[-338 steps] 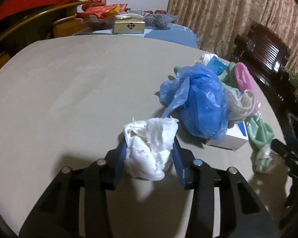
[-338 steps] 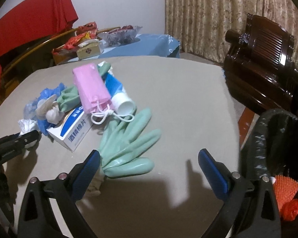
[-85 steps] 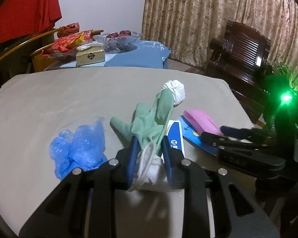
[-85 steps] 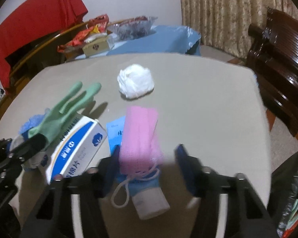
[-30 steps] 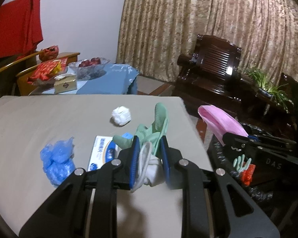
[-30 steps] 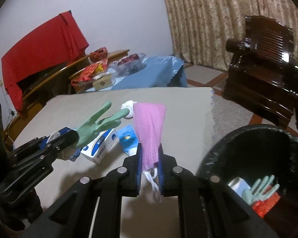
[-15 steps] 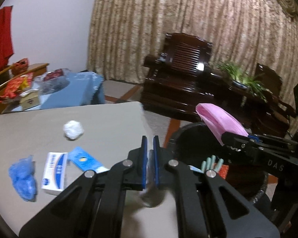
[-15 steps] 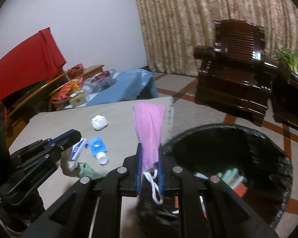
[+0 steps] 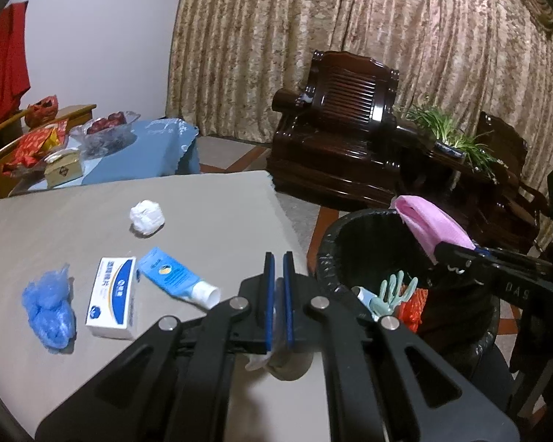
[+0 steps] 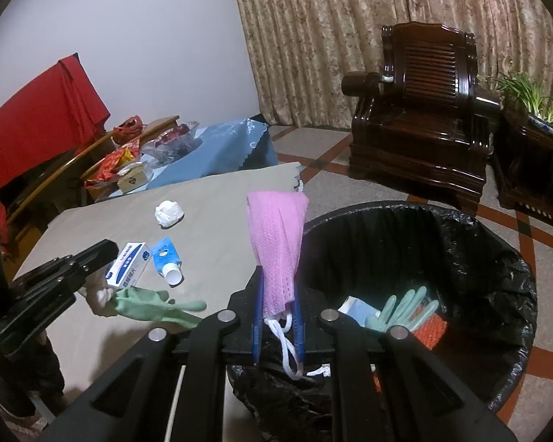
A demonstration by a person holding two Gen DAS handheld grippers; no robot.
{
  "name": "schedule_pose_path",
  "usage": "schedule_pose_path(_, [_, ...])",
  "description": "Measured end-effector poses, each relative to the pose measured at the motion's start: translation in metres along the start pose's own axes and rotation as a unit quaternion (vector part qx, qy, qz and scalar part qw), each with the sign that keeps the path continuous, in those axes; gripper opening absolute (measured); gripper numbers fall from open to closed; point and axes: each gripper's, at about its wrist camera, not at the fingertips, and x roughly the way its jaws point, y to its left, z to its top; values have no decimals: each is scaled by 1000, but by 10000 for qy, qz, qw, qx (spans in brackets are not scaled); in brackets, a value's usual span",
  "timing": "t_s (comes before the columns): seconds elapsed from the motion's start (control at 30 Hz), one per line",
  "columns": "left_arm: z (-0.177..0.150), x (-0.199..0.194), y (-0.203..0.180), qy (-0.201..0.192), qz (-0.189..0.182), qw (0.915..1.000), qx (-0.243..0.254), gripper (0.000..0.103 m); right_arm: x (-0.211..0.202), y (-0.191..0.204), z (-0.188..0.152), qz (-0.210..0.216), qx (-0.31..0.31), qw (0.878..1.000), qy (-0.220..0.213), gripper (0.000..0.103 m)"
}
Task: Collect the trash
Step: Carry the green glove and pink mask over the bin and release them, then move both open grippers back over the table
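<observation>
Grip: clenched in right gripper (image 10: 278,316), pink mask (image 10: 276,243) at near rim of black-lined bin (image 10: 497,258); pinched in shut left gripper (image 9: 278,294), green glove (image 10: 155,304) drooping over table (image 9: 73,213) edge | Risk: likely to snag mask loops on release, or drop glove short of bin | Room: beige tabletop, curtains (image 9: 350,37), dark armchair (image 10: 424,110)

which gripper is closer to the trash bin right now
Right. The right gripper holds the pink mask at the trash bin rim; the left gripper sits back over the table edge beside it.
</observation>
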Motion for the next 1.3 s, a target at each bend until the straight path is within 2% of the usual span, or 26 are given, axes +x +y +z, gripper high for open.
schedule_pose_path(0.17, [8,-2,-2,-45,-106,9999,-21,3,-4,1,6,25,-41,10000,-84,13])
schedule_pose_path(0.43, [38,-2,-33,-301,-550,9979,161,3,-22,-17,24,-151,-47,9993,-330,13])
schedule_pose_path(0.73, [73,21,-91,-455,-1191,9910,400,3,-36,-65,29,-629,130,9971,-415,13])
schedule_pose_path(0.93, [75,53,-137,-327,-1472,9864,653,3,-37,-97,23,-1002,299,9941,-298,13])
schedule_pose_path(0.97, [75,58,-140,-270,-1504,9861,652,3,-37,-101,21,-1080,328,9933,-269,16])
schedule_pose_path(1.03, [70,72,-147,-125,-1535,9859,648,6,-35,-108,17,-1196,390,9918,-210,31])
schedule_pose_path(1.07, [68,77,-149,-58,-1540,9860,635,8,-35,-111,15,-1240,423,9912,-187,33])
schedule_pose_path(1.1, [65,82,-150,2,-1534,9863,611,13,-35,-112,15,-1277,447,9906,-175,38])
schedule_pose_path(1.13, [61,88,-150,88,-1501,9867,610,25,-35,-115,13,-1330,488,9898,-165,47])
schedule_pose_path(1.2, [54,94,-151,168,-1424,9876,647,37,-37,-119,11,-1370,535,9890,-180,56])
schedule_pose_path(1.27, [50,99,-148,255,-1393,9876,685,39,-39,-118,12,-1418,547,9881,-215,70])
schedule_pose_path(1.3, [48,100,-147,289,-1354,9879,696,45,-40,-117,12,-1466,554,9873,-249,83])
